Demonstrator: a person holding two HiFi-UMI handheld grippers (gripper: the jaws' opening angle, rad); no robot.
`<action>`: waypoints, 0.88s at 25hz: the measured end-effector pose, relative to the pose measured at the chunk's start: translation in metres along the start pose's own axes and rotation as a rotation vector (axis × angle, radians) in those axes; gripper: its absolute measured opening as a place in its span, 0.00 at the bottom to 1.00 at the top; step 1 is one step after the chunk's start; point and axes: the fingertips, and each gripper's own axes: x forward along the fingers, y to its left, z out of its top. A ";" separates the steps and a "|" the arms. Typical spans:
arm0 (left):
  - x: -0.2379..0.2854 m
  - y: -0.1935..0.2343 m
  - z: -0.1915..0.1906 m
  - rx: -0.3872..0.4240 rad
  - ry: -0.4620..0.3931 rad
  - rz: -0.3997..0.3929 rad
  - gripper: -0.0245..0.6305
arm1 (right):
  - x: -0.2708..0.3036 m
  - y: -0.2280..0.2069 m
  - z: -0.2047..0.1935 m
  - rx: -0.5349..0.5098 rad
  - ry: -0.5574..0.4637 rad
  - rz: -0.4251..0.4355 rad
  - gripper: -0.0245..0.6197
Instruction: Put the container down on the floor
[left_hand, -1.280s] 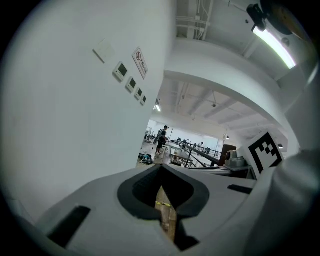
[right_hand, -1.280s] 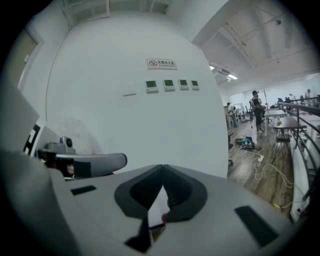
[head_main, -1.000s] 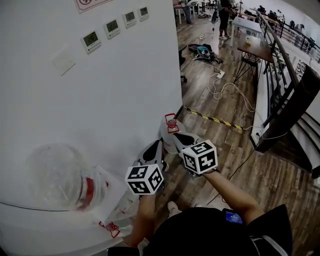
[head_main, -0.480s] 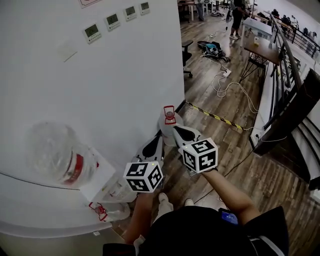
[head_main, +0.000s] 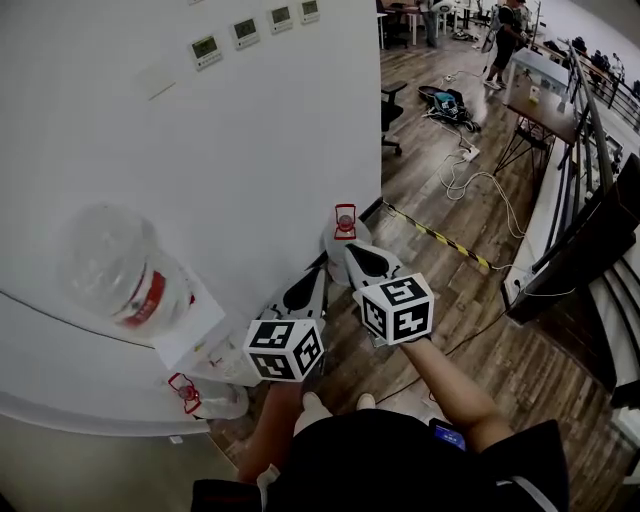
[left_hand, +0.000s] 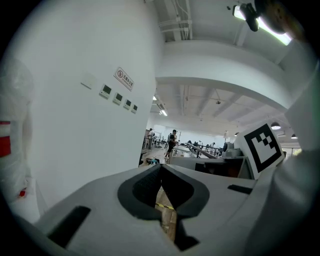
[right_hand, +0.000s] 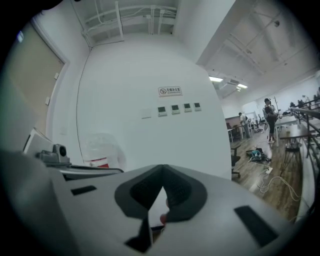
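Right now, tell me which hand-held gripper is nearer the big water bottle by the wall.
Left. The left hand-held gripper is to the right of the bottle; the right hand-held gripper is farther right, beyond the left one.

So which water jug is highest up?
The clear jug with the red label, atop the white dispenser. The red-handled jug by the wall corner and the red-handled jug by the dispenser's foot sit lower.

You see a white wall (head_main: 260, 130), brown plank floor (head_main: 430, 150), yellow-and-black striped tape (head_main: 440, 238), and a pale container (head_main: 344, 224) capped in red.
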 end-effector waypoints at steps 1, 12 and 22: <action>0.000 -0.003 0.002 0.006 -0.006 0.004 0.06 | -0.003 0.001 0.002 -0.008 -0.004 0.005 0.08; -0.002 -0.029 0.014 0.066 -0.034 0.011 0.07 | -0.035 -0.006 0.007 -0.040 -0.012 0.014 0.08; -0.015 -0.024 0.023 0.067 -0.053 -0.019 0.06 | -0.037 0.009 0.009 -0.038 -0.020 -0.002 0.08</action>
